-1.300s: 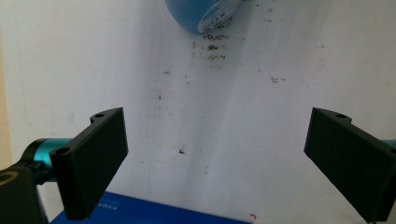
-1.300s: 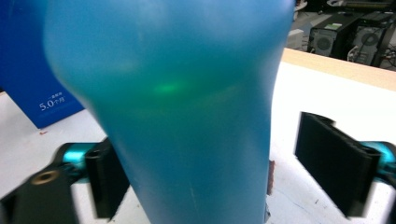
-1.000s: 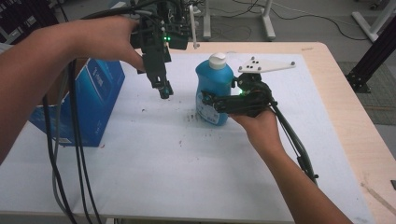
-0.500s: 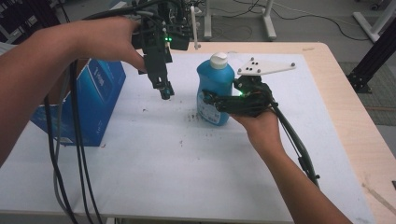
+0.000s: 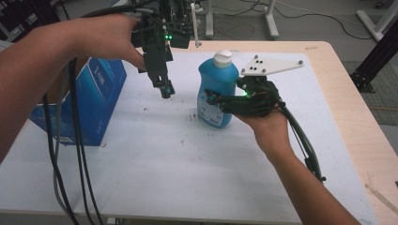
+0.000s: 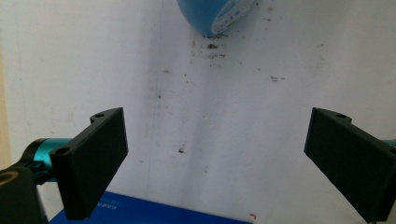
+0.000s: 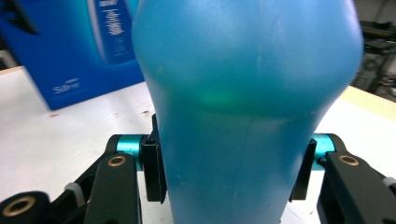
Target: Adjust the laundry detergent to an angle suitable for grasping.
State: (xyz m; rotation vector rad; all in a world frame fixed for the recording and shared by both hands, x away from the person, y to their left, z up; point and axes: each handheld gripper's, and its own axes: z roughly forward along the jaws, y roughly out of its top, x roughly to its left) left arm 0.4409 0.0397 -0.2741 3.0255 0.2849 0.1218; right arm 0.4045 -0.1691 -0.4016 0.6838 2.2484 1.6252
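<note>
My right gripper point(image 5: 213, 100) has just been closing its jaws, and the pads now press on both sides of the lower body of the blue plastic detergent bottle with the white cap point(image 5: 218, 84), which stands upright on the white table cover point(image 5: 187, 173), roughly mid-table and a little to the far side. In the right gripper view the bottle point(image 7: 247, 93) sits squarely between my black jaws, one pad flat on each flank, so I judge the grasp made and sound. My left gripper point(image 5: 165, 89) hangs above the table to the left of the bottle, pointing down, its jaws spread wide with nothing between them; in the left gripper view I see only the speckled white cover and the bottle's base point(image 6: 217, 16) at the top edge. The blue cardboard box point(image 5: 89, 101) stands open at the left edge of the table, near my left hand and well apart from the bottle. So the taking hold is done, but the bottle is not yet lifted from the cover. What is left, as I read it, is to raise it and carry it, likely across to the box, keeping it upright so it does not slip through the pads.
</note>
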